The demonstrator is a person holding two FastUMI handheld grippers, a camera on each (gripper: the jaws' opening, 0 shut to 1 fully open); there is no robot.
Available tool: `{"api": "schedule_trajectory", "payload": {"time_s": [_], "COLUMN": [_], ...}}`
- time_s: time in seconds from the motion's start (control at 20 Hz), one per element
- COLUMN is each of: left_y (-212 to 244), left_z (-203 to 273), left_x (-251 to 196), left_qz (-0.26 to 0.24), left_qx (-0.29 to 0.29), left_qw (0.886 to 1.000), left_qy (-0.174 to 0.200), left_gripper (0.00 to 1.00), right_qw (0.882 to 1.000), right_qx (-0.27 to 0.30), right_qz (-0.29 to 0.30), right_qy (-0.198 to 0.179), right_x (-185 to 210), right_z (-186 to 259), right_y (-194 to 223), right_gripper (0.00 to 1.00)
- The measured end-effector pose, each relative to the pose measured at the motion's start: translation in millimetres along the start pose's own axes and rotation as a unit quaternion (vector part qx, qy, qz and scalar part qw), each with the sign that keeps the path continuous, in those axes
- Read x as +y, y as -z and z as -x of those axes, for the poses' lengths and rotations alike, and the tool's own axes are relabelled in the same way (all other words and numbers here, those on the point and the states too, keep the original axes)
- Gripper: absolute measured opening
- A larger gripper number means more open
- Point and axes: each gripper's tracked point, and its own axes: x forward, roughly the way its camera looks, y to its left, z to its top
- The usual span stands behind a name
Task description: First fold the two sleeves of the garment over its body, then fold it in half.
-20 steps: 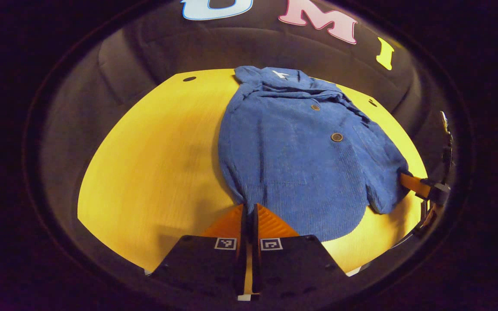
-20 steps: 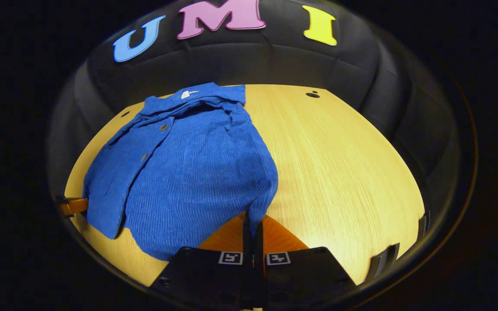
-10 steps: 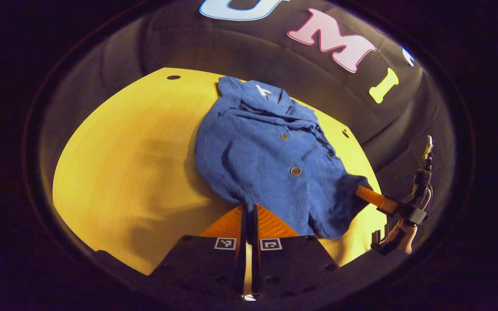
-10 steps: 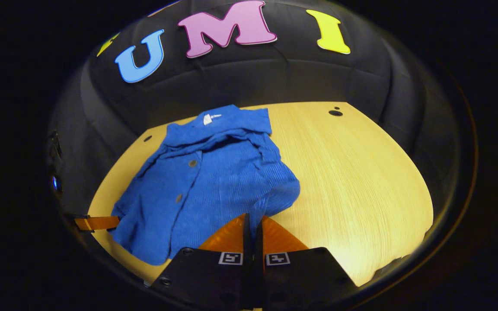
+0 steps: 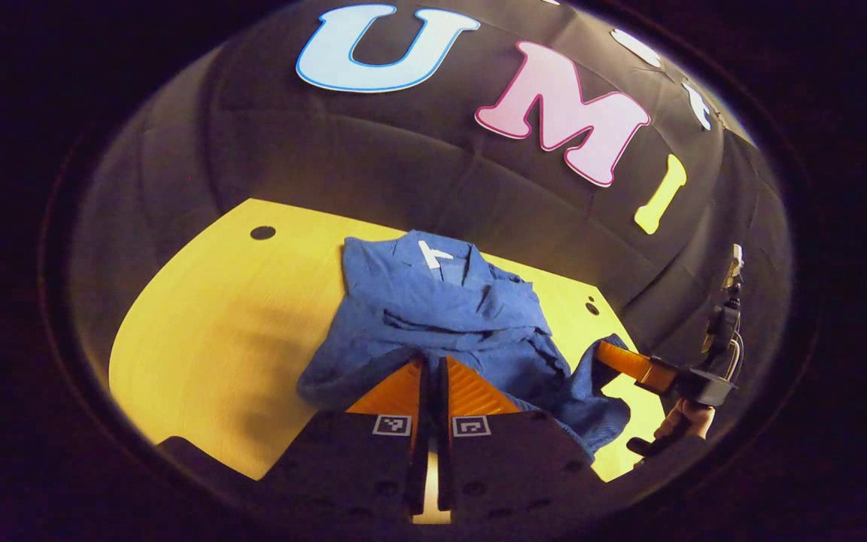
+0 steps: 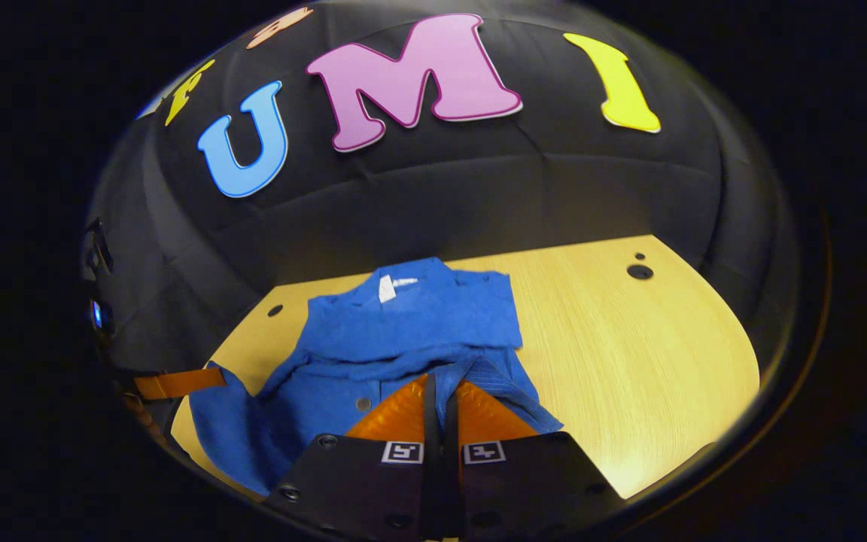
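Both grippers hold the blue shirt's bottom edge up off the table

The shirt (image 5: 448, 316) lies on the yellow table (image 5: 200, 331), with its collar and a white tag at the far edge, near the black wall. The left gripper (image 5: 429, 376) has its fingers pressed together on the shirt's hem, and the cloth drapes down on both sides of them. In the right gripper view the right gripper (image 6: 441, 391) is squeezed tight on the hem too, with blue cloth bunched around its fingers. In the left gripper view the right gripper shows at the right edge of the table, with a hand (image 5: 683, 421) around its handle. The lifted part of the shirt sags between the two grippers. A round hole (image 6: 640, 272) sits in the far right corner of the table
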Motion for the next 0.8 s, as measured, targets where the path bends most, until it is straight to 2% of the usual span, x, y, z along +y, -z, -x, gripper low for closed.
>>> {"api": "schedule_trajectory", "payload": {"time_s": [0.15,0.25,0.35,0.45,0.6,0.7,0.8], "left_y": [-54,-86,-118,-152,-171,-175,-174], "left_z": [-30,-47,-69,-92,-139,-166,-195], "left_x": [6,9,24,38,74,82,91], "left_qz": [-0.024,-0.040,-0.056,-0.049,-0.094,-0.104,-0.077], "left_qx": [-0.046,-0.073,-0.112,-0.166,-0.173,-0.176,-0.173], "left_qw": [0.999,0.996,0.992,0.984,0.975,0.973,0.976], "left_qy": [-0.011,-0.011,-0.028,-0.041,-0.105,-0.109,-0.105], "left_gripper": [0.06,0.04,0.03,0.03,0.02,0.02,0.02], "right_qw": [0.999,0.998,0.995,0.993,0.989,0.987,0.990], "right_qx": [-0.033,-0.059,-0.094,-0.117,-0.144,-0.149,-0.134], "right_qz": [0.011,0.022,0.026,0.031,0.042,0.047,0.035], "right_qy": [-0.017,-0.017,-0.008,-0.002,0.010,0.024,0.035], "right_x": [5,3,-5,-12,-26,-40,-53], "right_z": [-35,-57,-83,-109,-149,-177,-202], "right_y": [-44,-73,-105,-128,-151,-153,-141], "right_gripper": [0.05,0.05,0.04,0.04,0.04,0.04,0.04]}}
